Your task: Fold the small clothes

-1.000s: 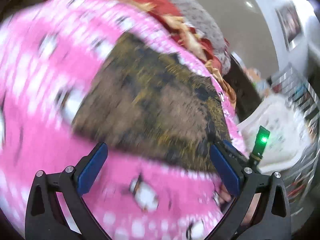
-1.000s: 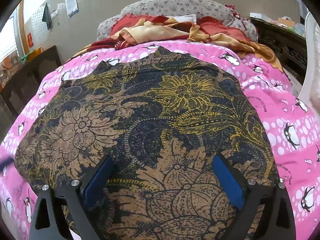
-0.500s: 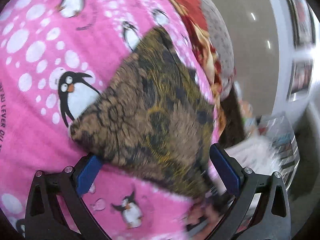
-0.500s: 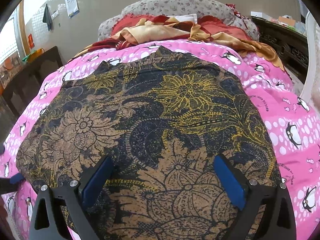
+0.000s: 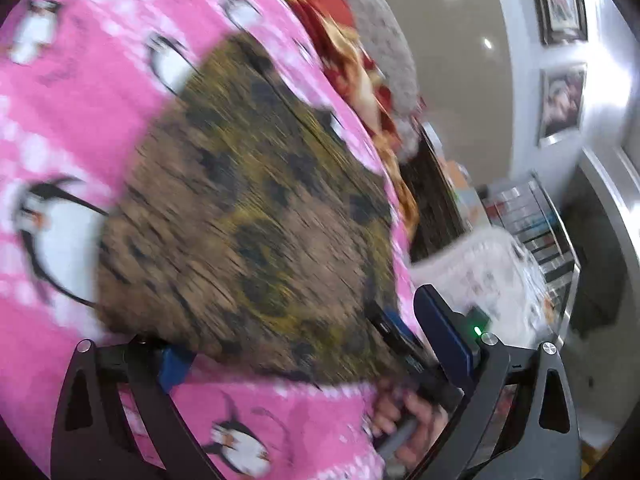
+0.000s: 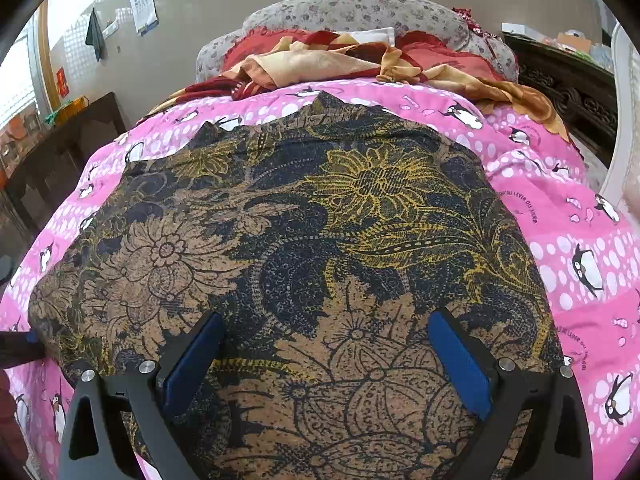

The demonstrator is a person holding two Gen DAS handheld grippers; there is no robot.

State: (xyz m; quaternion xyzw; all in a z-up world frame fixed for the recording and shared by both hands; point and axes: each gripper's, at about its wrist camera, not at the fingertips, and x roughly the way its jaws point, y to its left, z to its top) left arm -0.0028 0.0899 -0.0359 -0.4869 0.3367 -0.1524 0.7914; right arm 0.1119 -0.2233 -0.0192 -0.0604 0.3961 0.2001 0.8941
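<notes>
A brown, navy and yellow floral garment [image 6: 304, 248] lies spread flat on the pink penguin-print bedspread [image 6: 580, 248]. My right gripper [image 6: 324, 356] is open, hovering low over the garment's near edge with its blue pads wide apart. In the blurred left wrist view the garment [image 5: 248, 216] fills the middle. My left gripper [image 5: 316, 336] is open at the garment's left corner, its left pad under or against the cloth edge. The right gripper and the hand holding it [image 5: 404, 412] show at the lower right there.
Red and tan blankets [image 6: 344, 60] and a grey floral pillow [image 6: 352, 12] are heaped at the head of the bed. A dark wooden side table [image 6: 68, 144] stands left, a carved dark cabinet [image 6: 568, 84] right. A white chair [image 5: 492, 272] stands beside the bed.
My left gripper has swung and moved in to the garment's left corner, its view still blurred by motion. The right gripper has barely moved.
</notes>
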